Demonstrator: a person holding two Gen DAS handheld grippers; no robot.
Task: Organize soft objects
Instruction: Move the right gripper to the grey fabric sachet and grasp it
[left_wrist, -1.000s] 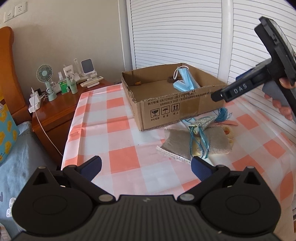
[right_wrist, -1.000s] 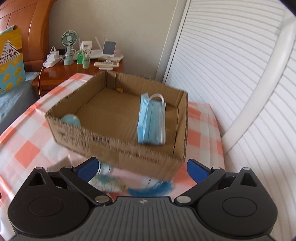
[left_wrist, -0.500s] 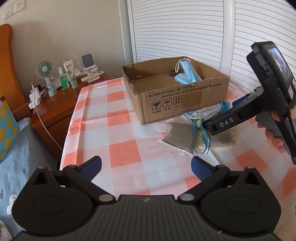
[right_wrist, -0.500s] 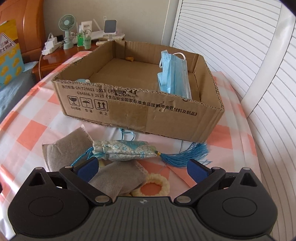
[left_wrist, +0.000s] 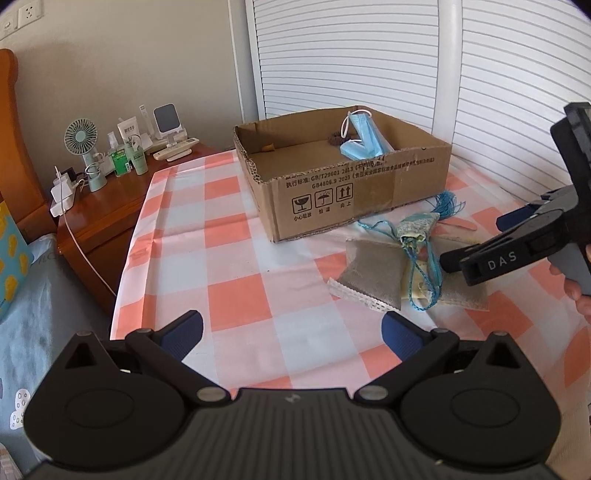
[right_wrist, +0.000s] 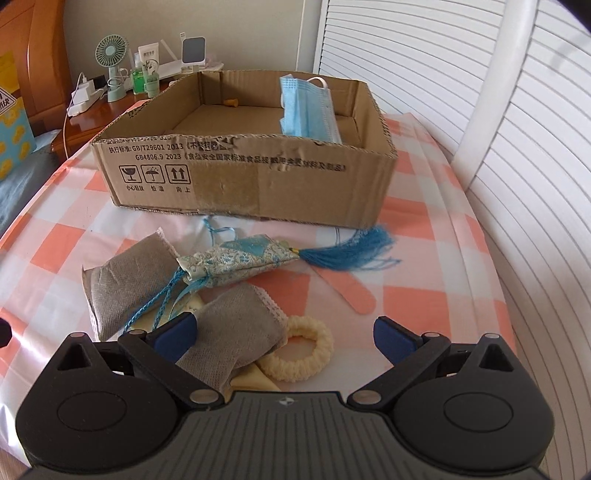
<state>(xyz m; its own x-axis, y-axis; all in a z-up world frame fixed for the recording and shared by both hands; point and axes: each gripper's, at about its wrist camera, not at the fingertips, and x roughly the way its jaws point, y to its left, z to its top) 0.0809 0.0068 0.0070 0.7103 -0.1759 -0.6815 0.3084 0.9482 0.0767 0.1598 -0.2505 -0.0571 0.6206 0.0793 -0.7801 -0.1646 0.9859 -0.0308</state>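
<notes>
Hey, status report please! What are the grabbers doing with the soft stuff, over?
Both grippers open, empty. Right gripper over the grey pouch and cream scrunchie. Mask in box. Nothing blocking.

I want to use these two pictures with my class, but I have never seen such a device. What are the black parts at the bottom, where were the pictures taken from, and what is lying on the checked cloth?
No robot here: a person holds hand-held black tongs with blue pads in each hand. Each picture comes from a camera on one pair, looking along its fingers. The left tongs are open and empty over the orange-and-white checked tablecloth. The right tongs are open too, low over a pile: two grey fabric pouches, a blue patterned sachet with a tassel and a cream knitted ring. Behind stands an open brown cardboard box holding a light blue face mask.
</notes>
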